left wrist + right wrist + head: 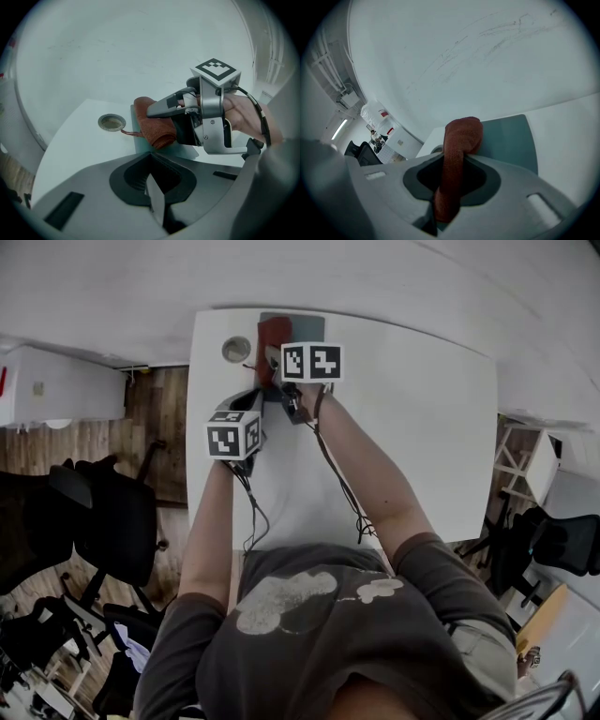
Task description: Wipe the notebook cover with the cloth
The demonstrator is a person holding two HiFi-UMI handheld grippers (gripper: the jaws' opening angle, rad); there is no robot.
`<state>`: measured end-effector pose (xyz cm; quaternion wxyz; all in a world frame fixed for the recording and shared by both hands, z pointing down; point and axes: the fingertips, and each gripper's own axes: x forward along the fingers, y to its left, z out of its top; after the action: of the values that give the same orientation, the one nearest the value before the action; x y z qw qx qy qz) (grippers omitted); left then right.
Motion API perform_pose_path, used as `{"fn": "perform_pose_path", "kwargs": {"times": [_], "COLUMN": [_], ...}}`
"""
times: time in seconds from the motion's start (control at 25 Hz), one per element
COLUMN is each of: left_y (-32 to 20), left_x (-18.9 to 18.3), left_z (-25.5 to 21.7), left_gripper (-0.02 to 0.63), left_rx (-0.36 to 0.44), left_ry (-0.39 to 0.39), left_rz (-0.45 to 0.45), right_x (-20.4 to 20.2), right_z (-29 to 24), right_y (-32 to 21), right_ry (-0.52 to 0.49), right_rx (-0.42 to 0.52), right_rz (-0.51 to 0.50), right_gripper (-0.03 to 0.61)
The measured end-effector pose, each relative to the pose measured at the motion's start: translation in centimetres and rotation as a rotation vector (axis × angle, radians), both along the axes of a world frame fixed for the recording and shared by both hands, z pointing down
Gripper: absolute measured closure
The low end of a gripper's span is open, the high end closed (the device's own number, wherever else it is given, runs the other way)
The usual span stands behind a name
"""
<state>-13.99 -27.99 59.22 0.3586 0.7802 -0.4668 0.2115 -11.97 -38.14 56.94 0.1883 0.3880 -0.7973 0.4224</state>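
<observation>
Tabletop (412, 427) is white and mostly bare, and the notebook (305, 322) lies flat at its far edge, teal cover up. Both of the 2 grippers are held out toward that end. The right gripper (449, 197) is much the nearer — it is over the notebook's near-left corner, with its jaws clamped on the red cloth (459, 140). The cloth runs up out of the jaws as 1 folded roll, and its free end droops onto the cover. The left gripper (154, 204) hangs back just beside and behind the right one, over bare table, with its jaws closed together on nothing.

In the right gripper view the uncovered stretch of cover lies ahead of the cloth and off to its right, so the stroke likely has to travel rightward and away, with the cloth pressed lower. The cloth covers the left part, nearest the small round grommet (112, 123) set in the table — the notebook's full length is partly hidden, so I cannot tell its long axis.
</observation>
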Motion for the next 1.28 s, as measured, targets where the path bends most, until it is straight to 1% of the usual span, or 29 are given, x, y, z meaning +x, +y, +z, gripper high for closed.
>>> {"fn": "perform_pose_path", "kwargs": {"times": [0.32, 0.76, 1.16, 1.28], "left_y": [0.0, 0.0, 0.0, 0.1], "left_x": [0.0, 0.1, -0.1, -0.1], "left_z": [0.2, 0.1, 0.3, 0.2], "left_gripper": [0.620, 0.620, 0.620, 0.620], "left_rx": [-0.006, 0.001, 0.004, -0.003], "left_ry": [0.002, -0.006, -0.011, 0.000], "left_rz": [0.000, -0.002, -0.002, -0.001], "right_x": [2.4, 6.9, 9.6, 10.2], "right_z": [0.5, 0.7, 1.2, 1.1], "right_y": [0.2, 0.6, 1.1, 1.3], "right_ry": [0.017, 0.051, 0.063, 0.066], "right_rx": [-0.009, -0.017, -0.025, -0.028], "right_rz": [0.024, 0.067, 0.101, 0.108], "right_gripper": [0.499, 0.497, 0.497, 0.497]}}
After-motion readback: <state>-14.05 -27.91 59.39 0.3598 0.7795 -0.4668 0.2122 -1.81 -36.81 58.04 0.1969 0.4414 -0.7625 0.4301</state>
